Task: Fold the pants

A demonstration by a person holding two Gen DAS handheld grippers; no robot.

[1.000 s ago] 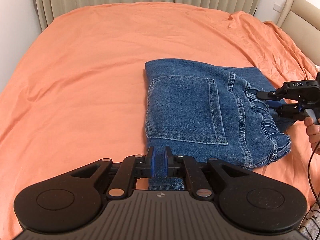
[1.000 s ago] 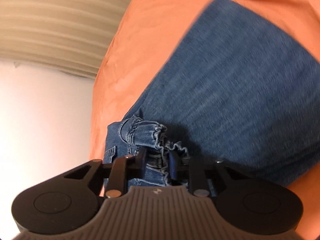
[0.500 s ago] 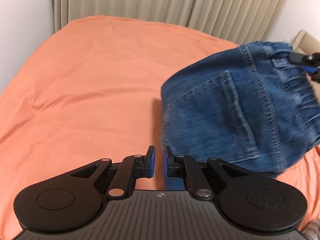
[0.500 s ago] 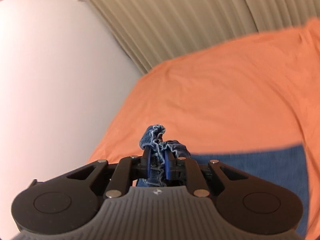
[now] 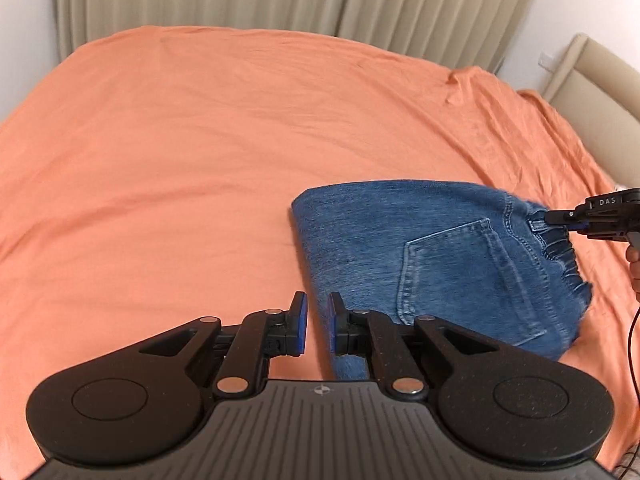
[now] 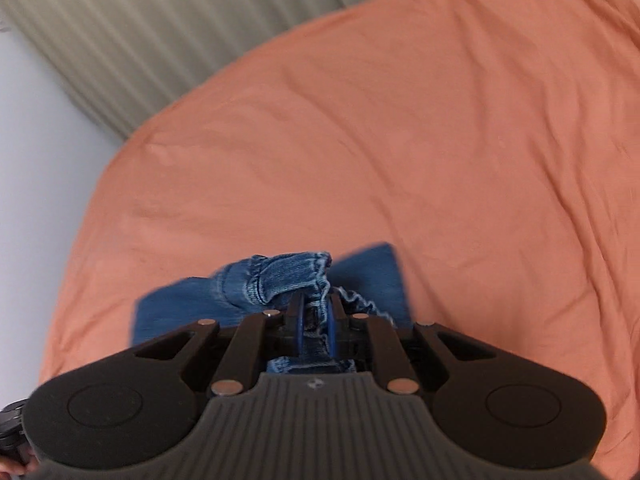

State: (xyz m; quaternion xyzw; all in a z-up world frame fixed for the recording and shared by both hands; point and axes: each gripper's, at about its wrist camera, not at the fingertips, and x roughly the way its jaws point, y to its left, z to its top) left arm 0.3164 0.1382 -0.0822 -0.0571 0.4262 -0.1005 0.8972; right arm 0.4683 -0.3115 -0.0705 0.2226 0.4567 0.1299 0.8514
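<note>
Folded blue jeans [image 5: 440, 248] lie on the orange bedsheet [image 5: 200, 160], back pocket up, waistband to the right. My left gripper [image 5: 317, 320] sits at their near left corner, jaws nearly together with the denim edge between them. In the left wrist view, my right gripper [image 5: 554, 218] pinches the elastic waistband at the far right, with a hand [image 5: 633, 258] behind it. In the right wrist view the bunched waistband [image 6: 288, 272] sits between the pads of my right gripper [image 6: 314, 308], whose jaws are closing on it.
Beige curtains [image 5: 240, 0] hang behind the bed. A padded headboard [image 5: 592, 68] stands at the right. Wide orange sheet stretches left of and beyond the jeans. A white wall [image 6: 40, 160] borders the bed in the right wrist view.
Both grippers lifted the folded jeans off the sheet and carried them across the bed; now they lie flat again, farther right in the left wrist view. The right gripper tightened on the waistband.
</note>
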